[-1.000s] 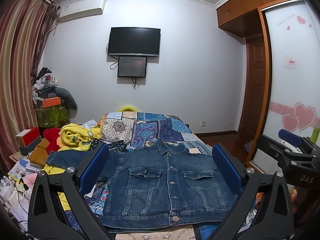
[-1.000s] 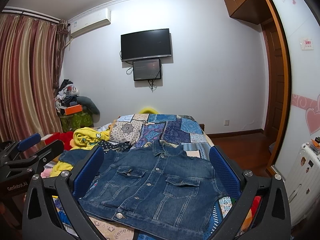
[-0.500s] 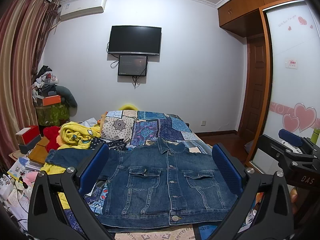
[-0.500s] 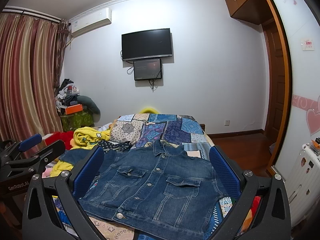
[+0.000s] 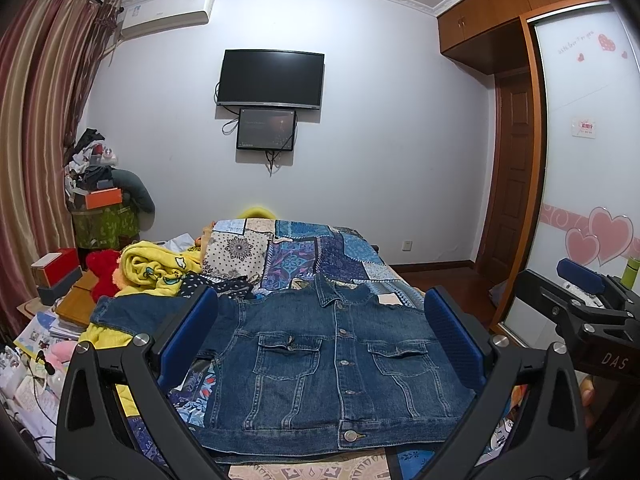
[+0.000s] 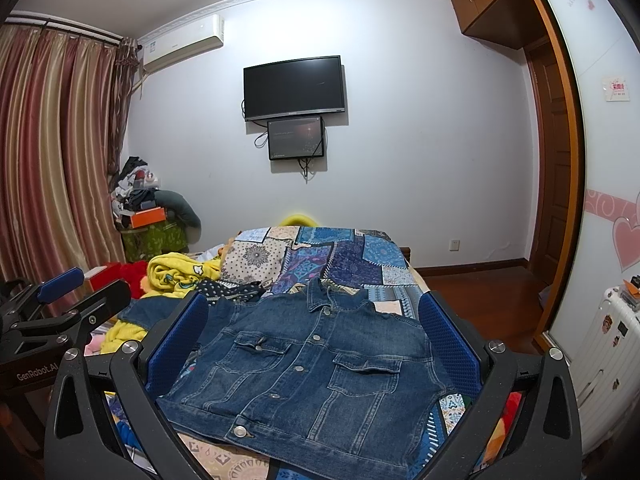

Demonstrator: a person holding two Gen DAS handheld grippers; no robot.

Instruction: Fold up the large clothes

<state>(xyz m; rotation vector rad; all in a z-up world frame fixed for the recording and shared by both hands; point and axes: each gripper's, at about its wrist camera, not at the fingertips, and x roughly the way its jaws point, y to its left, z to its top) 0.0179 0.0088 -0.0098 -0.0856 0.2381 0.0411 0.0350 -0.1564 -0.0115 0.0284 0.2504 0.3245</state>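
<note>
Two views are showing one denim jacket (image 5: 332,364), buttoned and lying front-up at the near end of the bed (image 5: 352,256), its hem along the bed's near edge and its collar pointing toward the far wall. From the left wrist, the left gripper (image 5: 320,340) is hovering above the jacket with its blue pads spread wide and nothing between them; one sleeve is trailing toward the bed's left edge, over a yellow blanket (image 5: 156,268). The right gripper (image 5: 580,304) is showing at this view's right margin, only partly in frame. From the right wrist, the right gripper (image 6: 316,344) is likewise gaping over the jacket, holding nothing, while the left gripper (image 6: 68,308) is waiting off the bed's left edge. Folding well probably means bringing the loose sleeve across the chest first, pinching only its cuff layer and keeping the body flat. Gripper fingers are covering both side seams, the right sleeve is not visible in either view, and the cuff end is hard to make out.
</note>
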